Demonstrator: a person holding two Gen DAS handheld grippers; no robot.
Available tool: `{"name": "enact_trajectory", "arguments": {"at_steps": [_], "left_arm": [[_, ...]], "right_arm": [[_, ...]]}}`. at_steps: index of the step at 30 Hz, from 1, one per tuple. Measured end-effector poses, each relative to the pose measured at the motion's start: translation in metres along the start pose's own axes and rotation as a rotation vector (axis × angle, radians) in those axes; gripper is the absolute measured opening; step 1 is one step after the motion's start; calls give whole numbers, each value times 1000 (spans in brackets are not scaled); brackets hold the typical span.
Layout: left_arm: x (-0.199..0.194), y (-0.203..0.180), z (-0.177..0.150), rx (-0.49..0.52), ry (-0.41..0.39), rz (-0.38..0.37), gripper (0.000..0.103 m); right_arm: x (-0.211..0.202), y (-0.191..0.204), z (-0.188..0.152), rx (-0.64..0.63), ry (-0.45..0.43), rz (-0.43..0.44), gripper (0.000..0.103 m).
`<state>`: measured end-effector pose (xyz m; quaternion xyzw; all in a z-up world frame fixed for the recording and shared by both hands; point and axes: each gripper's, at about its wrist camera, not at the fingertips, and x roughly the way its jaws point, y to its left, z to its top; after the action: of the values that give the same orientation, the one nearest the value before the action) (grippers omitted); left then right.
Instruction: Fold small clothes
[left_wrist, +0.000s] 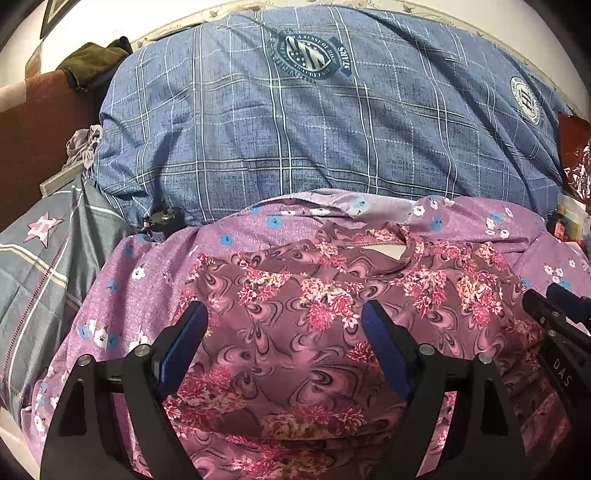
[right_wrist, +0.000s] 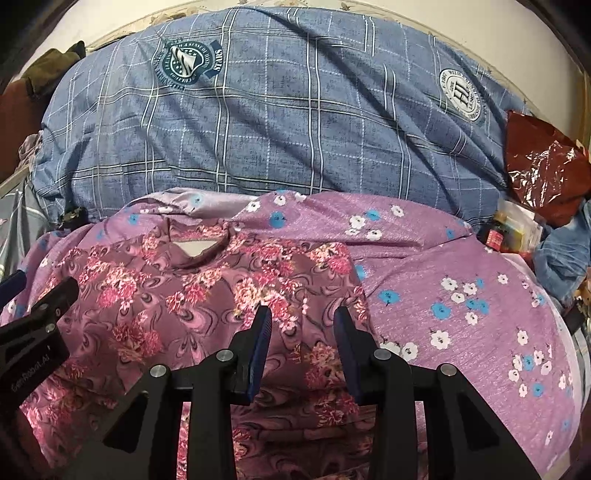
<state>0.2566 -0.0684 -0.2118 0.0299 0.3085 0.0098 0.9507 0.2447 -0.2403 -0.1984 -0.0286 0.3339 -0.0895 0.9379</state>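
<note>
A small maroon garment with pink flower print (left_wrist: 295, 325) lies flat on a purple flowered sheet (left_wrist: 147, 258), its neck opening (left_wrist: 388, 251) at the far side. My left gripper (left_wrist: 284, 314) hovers open over its middle, holding nothing. In the right wrist view the garment (right_wrist: 184, 306) fills the lower left, neck opening (right_wrist: 195, 247) far. My right gripper (right_wrist: 303, 314) is open over the garment's right edge, empty. Each gripper shows at the edge of the other's view: the right one (left_wrist: 554, 314), the left one (right_wrist: 40, 314).
A bulky blue plaid duvet (left_wrist: 314, 129) rises behind the purple sheet (right_wrist: 461, 295). A grey star-print cloth (left_wrist: 40, 251) lies at left. A red plastic bag (right_wrist: 543, 166) and small clutter (right_wrist: 509, 229) sit at the right edge. Olive cloth (left_wrist: 92, 62) lies far left.
</note>
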Motion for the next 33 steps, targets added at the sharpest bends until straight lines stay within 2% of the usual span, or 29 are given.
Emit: {"name": "enact_trajectory", "arguments": {"at_steps": [6, 12, 17, 23, 27, 33], "left_arm": [[-4, 8, 5, -15, -1, -16, 86], [-22, 43, 9, -21, -71, 50, 88], [-29, 73, 4, -35, -83, 96, 88], [-42, 104, -8, -36, -129, 153, 88], [-49, 126, -21, -84, -99, 130, 88], [-73, 165, -48, -174, -79, 90, 88]], "right_arm": [[-4, -14, -3, 33, -66, -9, 36], [-13, -21, -13, 70, -171, -72, 36], [-30, -33, -25, 145, -134, -112, 36], [-79, -43, -24, 225, -89, -163, 36], [-128, -46, 4, 298, -150, -154, 37], [-183, -18, 26, 234, -260, -132, 40]]}}
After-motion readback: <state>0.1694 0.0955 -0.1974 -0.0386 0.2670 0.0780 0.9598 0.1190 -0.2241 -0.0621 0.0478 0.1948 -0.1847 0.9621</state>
